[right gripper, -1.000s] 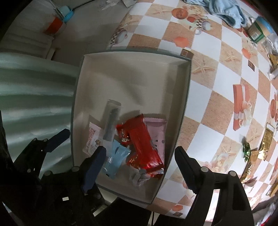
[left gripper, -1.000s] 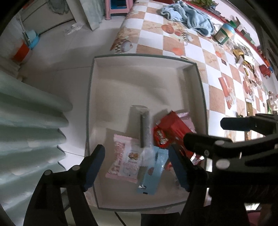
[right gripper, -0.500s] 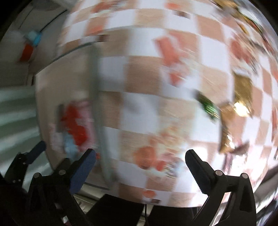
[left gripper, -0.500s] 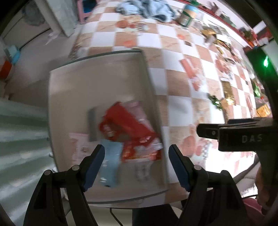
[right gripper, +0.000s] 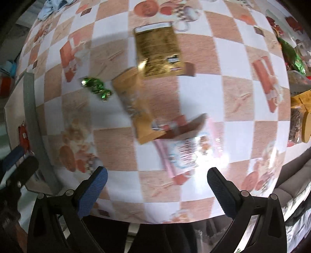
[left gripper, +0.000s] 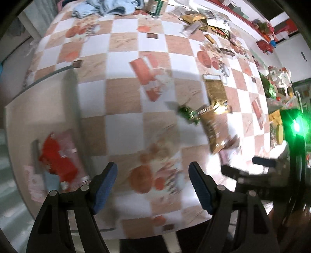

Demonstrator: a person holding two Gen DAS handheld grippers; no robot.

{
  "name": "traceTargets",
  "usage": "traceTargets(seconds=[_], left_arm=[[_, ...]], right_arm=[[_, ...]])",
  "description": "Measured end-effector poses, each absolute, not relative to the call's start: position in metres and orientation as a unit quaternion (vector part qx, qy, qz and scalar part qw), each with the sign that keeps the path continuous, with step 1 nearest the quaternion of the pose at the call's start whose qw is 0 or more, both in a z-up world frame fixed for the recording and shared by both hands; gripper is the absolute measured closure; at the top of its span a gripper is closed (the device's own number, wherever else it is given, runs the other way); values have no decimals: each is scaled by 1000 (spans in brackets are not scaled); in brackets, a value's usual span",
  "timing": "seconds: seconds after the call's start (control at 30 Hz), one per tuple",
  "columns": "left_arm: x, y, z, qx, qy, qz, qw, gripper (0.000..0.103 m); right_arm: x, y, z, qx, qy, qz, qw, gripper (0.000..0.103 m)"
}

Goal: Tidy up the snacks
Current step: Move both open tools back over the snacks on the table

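Loose snacks lie on the checkered tablecloth: a gold packet, a tan packet, a green candy, a brown bar and a pink packet. My right gripper is open and empty, just short of the pink packet. My left gripper is open and empty over bare cloth. The grey box at the left holds a red packet and other snacks. The gold packet and green candy show in the left wrist view too.
A blue towel and a green jar sit at the far end of the table. More snack packets crowd the far right edge. A green bag and yellow boxes lie at the right.
Both grippers have swung right, away from the box and over the tablecloth. The box has slid to the left of both views. Both grippers stayed open.
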State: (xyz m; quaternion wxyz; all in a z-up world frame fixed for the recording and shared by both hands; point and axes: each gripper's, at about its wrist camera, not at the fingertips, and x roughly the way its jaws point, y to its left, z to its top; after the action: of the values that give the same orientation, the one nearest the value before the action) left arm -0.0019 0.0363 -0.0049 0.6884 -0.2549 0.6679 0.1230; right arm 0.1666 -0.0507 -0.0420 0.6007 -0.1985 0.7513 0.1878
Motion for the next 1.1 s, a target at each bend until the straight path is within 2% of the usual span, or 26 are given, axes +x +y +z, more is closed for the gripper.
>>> traceTargets(seconds=[0.3,0.77,1.1], left_arm=[[34,50,-36,-300,665,196,655,24],[71,40,-77,-294,680,213,637,24],[57,56,-84,-223,702,217,641,24]], right_arm=[[191,-90,-40,-178,749,183,611,0],[208,-179,-42,-169,740,186,624,0],[212,-181,-45,-175,736,195,624,0]])
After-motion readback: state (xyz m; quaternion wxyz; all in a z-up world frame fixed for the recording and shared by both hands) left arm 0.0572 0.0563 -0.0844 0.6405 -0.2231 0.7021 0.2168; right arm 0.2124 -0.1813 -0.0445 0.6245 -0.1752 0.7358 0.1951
